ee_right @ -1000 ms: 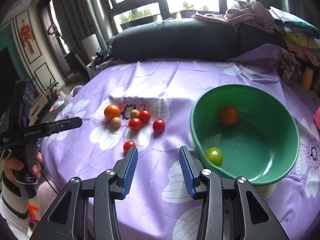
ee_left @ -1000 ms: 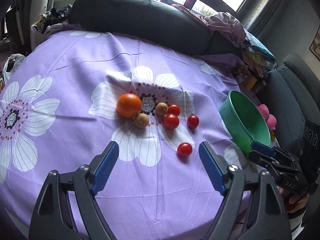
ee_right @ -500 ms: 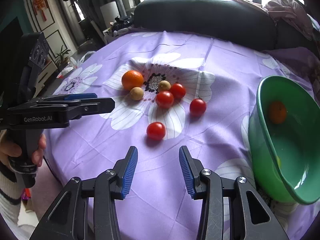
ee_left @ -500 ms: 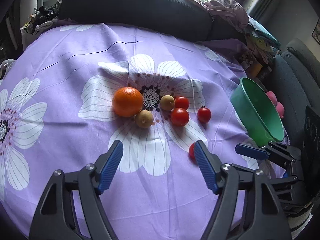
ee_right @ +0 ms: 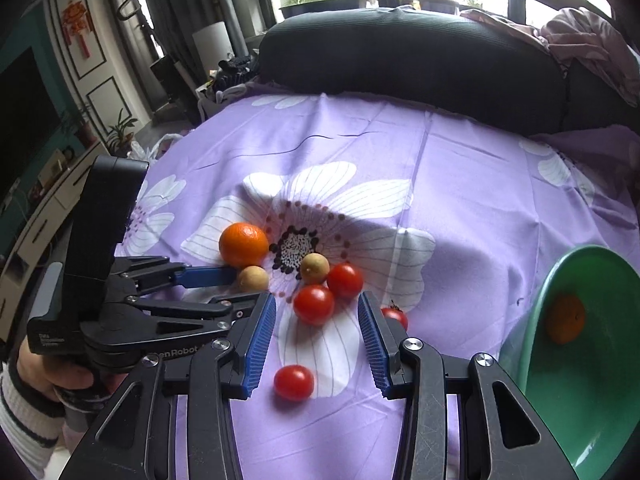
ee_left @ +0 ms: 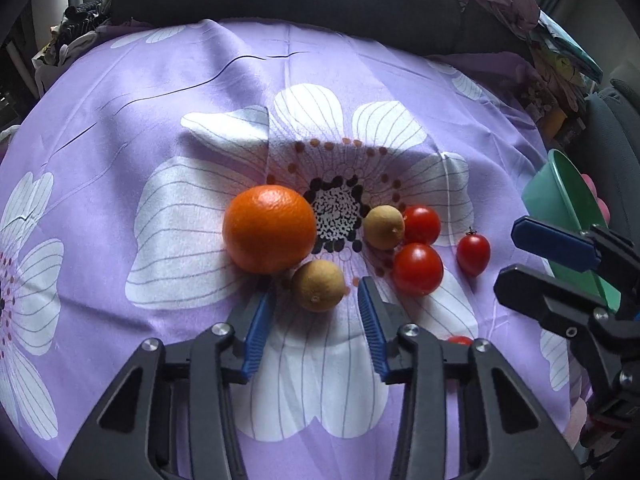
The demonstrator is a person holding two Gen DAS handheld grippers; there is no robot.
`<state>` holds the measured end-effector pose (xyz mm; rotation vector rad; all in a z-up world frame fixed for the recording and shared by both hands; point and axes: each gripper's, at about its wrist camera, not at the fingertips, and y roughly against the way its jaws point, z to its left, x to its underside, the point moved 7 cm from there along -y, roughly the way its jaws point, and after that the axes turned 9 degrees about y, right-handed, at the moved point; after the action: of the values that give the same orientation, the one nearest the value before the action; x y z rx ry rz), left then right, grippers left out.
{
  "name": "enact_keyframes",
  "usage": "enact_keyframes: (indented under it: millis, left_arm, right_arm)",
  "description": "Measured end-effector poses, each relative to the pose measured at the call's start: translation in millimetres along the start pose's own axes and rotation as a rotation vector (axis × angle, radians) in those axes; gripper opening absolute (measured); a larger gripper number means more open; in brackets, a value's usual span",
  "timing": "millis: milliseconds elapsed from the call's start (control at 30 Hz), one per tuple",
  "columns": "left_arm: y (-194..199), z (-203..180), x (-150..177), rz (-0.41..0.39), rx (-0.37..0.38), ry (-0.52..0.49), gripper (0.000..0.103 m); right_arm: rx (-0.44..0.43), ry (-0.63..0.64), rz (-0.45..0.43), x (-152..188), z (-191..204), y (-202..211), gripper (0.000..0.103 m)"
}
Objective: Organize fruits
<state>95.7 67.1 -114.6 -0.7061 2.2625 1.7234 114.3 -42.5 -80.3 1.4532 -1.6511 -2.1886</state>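
On the purple flowered cloth lie an orange, two small tan fruits and several red cherry tomatoes. My left gripper is open, its fingertips on either side of the nearer tan fruit, not touching it. My right gripper is open and empty, low over the cloth; one tomato lies between its fingers and another tomato lies just past the tips. The green bowl at the right holds an orange fruit.
A dark sofa back runs behind the table, with clothes piled on it. The table edge drops off at the left, near a cabinet. The right gripper shows in the left wrist view beside the bowl.
Both grippers have moved forward and down toward the fruit cluster. The left now brackets the near tan fruit; the right has closed in over the lone tomato, and the bowl has slid to the right edge.
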Motion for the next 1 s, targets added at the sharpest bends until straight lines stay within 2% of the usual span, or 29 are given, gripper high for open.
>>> enact_keyframes:
  millis: [133,200,467,567,700,733,767,833,1000]
  left_arm:
    - [1,3,-4,-0.014,0.014,0.01,0.035]
    - [0,3,-6,-0.019,0.017,0.014,0.028]
    - [13,9,-3,-0.051,0.029,0.011,0.028]
    - [28,9,-3,-0.086,0.054,0.017,0.028]
    - [40,20,2,-0.094,0.061,0.036,0.028]
    - [41,21,2,-0.093,0.065,0.049,0.028]
    - [42,23,2,-0.095,0.066,0.058,0.028]
    - [43,25,3,-0.096,0.064,0.069,0.028]
    - [51,26,8,-0.102,0.075,0.083,0.028]
  right_arm:
    - [0.001,0.072,0.037,-8,6,-21,0.043]
    - [0.009,0.098,0.06,-12,6,-32,0.043]
    - [-0.009,0.186,0.151,-22,3,-65,0.042]
    - [0.018,0.279,0.196,-18,8,-72,0.042]
    - [0.049,0.369,0.234,-16,17,-83,0.042]
    - [0.055,0.388,0.243,-16,19,-86,0.038]
    - [0.059,0.406,0.249,-15,21,-88,0.028]
    - [0.058,0.408,0.234,-15,24,-85,0.027]
    - [0.022,0.323,0.15,-17,27,-58,0.027]
